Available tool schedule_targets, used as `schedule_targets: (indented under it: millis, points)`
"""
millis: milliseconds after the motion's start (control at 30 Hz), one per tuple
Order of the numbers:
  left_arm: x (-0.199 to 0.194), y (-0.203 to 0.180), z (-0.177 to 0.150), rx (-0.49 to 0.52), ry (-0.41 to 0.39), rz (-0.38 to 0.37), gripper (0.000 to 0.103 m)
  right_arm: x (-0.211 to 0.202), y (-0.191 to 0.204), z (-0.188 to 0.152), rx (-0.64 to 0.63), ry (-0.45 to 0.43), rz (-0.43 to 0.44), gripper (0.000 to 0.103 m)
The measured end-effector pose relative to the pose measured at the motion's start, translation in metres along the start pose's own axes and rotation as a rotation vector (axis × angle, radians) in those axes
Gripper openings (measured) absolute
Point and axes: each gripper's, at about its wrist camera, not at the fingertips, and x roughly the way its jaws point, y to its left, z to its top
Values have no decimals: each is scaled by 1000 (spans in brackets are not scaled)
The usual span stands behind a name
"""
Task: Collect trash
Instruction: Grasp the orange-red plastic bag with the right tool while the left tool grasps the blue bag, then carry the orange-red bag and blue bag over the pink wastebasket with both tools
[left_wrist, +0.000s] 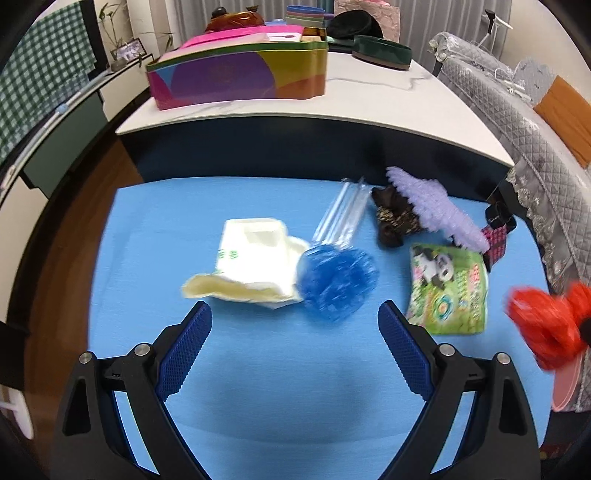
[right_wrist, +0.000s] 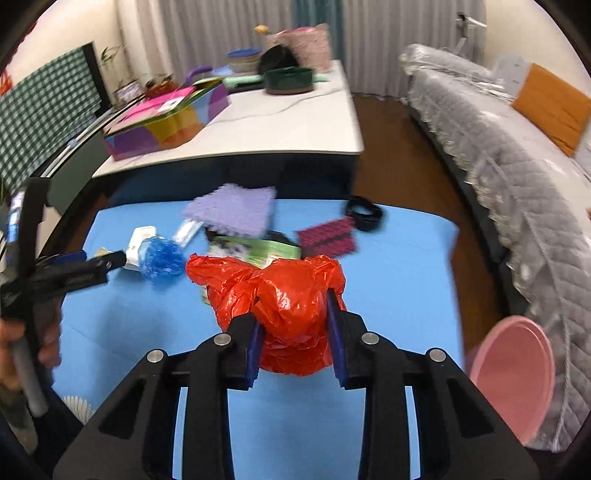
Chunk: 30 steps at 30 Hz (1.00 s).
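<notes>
My right gripper (right_wrist: 295, 325) is shut on a crumpled red plastic bag (right_wrist: 280, 291) and holds it above the blue mat (right_wrist: 406, 277); the bag also shows at the right edge of the left wrist view (left_wrist: 546, 325). My left gripper (left_wrist: 295, 332) is open and empty, just short of a crumpled blue plastic wrapper (left_wrist: 336, 280) and a white paper bag (left_wrist: 255, 254). A green panda tissue pack (left_wrist: 448, 291), a clear plastic sleeve (left_wrist: 340, 214), a dark wrapper (left_wrist: 393, 219) and a purple textured mat (left_wrist: 439, 206) lie further back.
A pink basin (right_wrist: 517, 373) stands on the floor at the right of the mat, beside a grey quilted sofa (right_wrist: 517, 166). A white table (left_wrist: 369, 96) behind the mat carries a colourful tin box (left_wrist: 240, 74) and bowls. A magenta checked cloth (right_wrist: 328, 236) and black band (right_wrist: 364, 212) lie far right.
</notes>
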Motion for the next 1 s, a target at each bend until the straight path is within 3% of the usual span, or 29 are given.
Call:
schedule_targets:
  millis: [200, 400, 433, 567, 667, 833, 1000]
  points:
    - [25, -14, 7, -77, 20, -30, 87, -18, -58, -28, 132, -29, -49, 32]
    - [51, -18, 7, -76, 63, -28, 65, -17, -95, -36, 174, -44, -85, 32]
    - [55, -17, 7, -80, 69, -21, 58, -18, -100, -37, 184, -42, -85, 32]
    - [63, -11, 4, -133, 144, -82, 9, -16, -114, -41, 205, -15, -74, 32]
    - [54, -5, 0, -175, 159, -128, 3, -19, -115, -42, 191, -16, -65, 32]
    - [23, 2, -10, -185, 144, -231, 3, -27, -118, -44, 180, -31, -58, 32]
    - [-20, -12, -20, -84, 70, -217, 3, -43, -125, -49, 183, -59, -63, 32]
